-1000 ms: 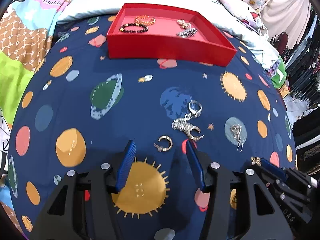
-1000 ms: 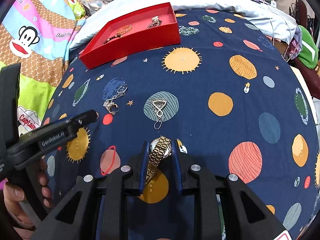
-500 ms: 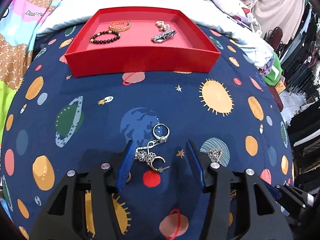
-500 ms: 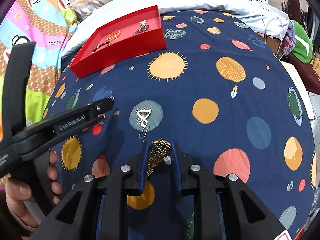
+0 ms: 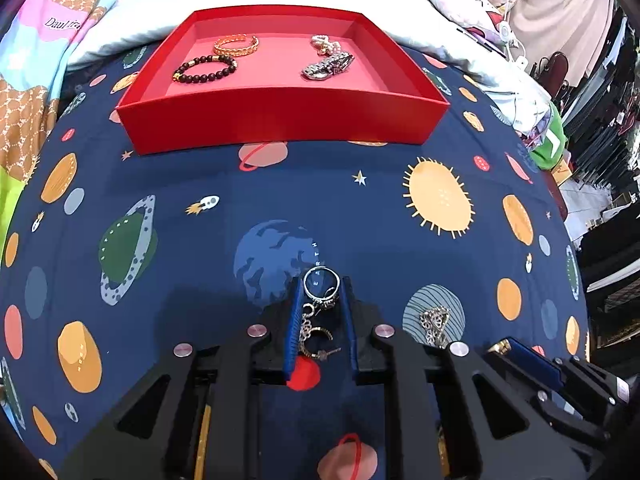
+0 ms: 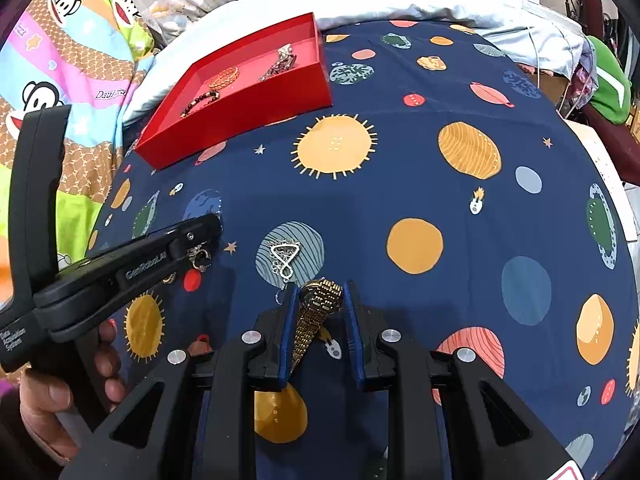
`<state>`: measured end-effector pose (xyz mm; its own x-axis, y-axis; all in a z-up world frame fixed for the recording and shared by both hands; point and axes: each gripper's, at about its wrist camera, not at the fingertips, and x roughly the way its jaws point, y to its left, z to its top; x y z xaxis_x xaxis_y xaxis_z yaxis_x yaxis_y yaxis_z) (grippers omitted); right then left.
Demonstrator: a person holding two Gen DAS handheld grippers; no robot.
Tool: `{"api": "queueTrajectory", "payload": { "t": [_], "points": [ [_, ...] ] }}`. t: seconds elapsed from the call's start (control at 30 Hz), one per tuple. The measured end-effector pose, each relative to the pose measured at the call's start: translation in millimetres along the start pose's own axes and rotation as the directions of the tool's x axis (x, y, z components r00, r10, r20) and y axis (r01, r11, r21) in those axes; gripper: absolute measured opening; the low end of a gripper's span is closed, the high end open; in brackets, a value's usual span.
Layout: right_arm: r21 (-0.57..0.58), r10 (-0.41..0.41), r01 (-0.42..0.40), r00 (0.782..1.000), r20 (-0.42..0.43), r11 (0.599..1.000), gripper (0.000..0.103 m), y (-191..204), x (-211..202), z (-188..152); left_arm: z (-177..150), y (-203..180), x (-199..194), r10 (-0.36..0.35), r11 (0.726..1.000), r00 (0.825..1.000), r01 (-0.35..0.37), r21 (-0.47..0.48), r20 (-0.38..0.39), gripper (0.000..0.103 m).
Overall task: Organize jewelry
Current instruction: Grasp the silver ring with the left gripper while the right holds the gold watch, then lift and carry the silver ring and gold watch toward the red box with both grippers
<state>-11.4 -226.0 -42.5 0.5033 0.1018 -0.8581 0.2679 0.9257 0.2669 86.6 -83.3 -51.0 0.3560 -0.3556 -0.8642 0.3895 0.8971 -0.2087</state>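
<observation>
My left gripper (image 5: pixel 320 285) is closing its jaws on a silver ring with a chain of small charms (image 5: pixel 321 286); the blue pads touch the ring on both sides. In the right wrist view the charms (image 6: pixel 200 257) dangle under that gripper (image 6: pixel 208 227), which a hand holds. My right gripper (image 6: pixel 319 294) is shut on a gold watch (image 6: pixel 318 304), whose band hangs down between the fingers. The red tray (image 5: pixel 280 122) stands beyond and holds a gold bangle (image 5: pixel 236 45), a dark bead bracelet (image 5: pixel 204 70) and a silver watch (image 5: pixel 328 66).
A silver filigree pendant (image 6: pixel 286 258) lies on the navy planet-print cloth (image 6: pixel 460 240) between the two grippers. A small gold hoop (image 6: pixel 169 278) lies under the left gripper. Colourful bedding and pillows lie behind the tray. Clutter lines the right edge.
The left gripper moved forward past the gold hoop to the ring with charms, and its jaws came together on the ring. The right gripper kept its hold on the gold watch.
</observation>
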Motion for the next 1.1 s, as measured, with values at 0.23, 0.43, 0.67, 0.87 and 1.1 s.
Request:
{"api": "queueTrajectory", "payload": {
  "t": [0.23, 0.43, 0.67, 0.87, 1.1],
  "points": [
    [-0.025, 0.028, -0.028, 0.999, 0.024, 0.999, 0.021, 11.6, -8.3, 5.8, -2.6, 10.8, -24.8, 0.004, 1.000, 1.000, -0.003, -0.018, 0.026, 0.017],
    [-0.054, 0.041, -0.038, 0.998, 0.049, 0.998, 0.021, 26.1, -15.4, 12.2, -6.9, 22.0, -38.2, 0.016, 0.999, 0.999, -0.015, -0.036, 0.028, 0.017],
    [-0.082, 0.058, -0.052, 0.996, 0.066, 0.995, 0.021, 43.5, -20.7, 17.5, -11.8, 30.8, -52.1, 0.016, 0.999, 0.999, -0.014, -0.048, 0.034, 0.018],
    [-0.108, 0.073, -0.063, 0.993, 0.090, 0.992, 0.008, 56.8, -27.0, 26.9, -8.9, 39.5, -66.1, 0.012, 0.998, 0.998, -0.009, -0.060, 0.055, 0.018],
    [-0.131, 0.074, -0.061, 0.992, 0.102, 0.990, 0.000, 62.7, -23.8, 41.0, -1.1, 45.8, -72.5, 0.011, 0.998, 0.997, -0.006, -0.068, 0.073, 0.018]
  ]
}}
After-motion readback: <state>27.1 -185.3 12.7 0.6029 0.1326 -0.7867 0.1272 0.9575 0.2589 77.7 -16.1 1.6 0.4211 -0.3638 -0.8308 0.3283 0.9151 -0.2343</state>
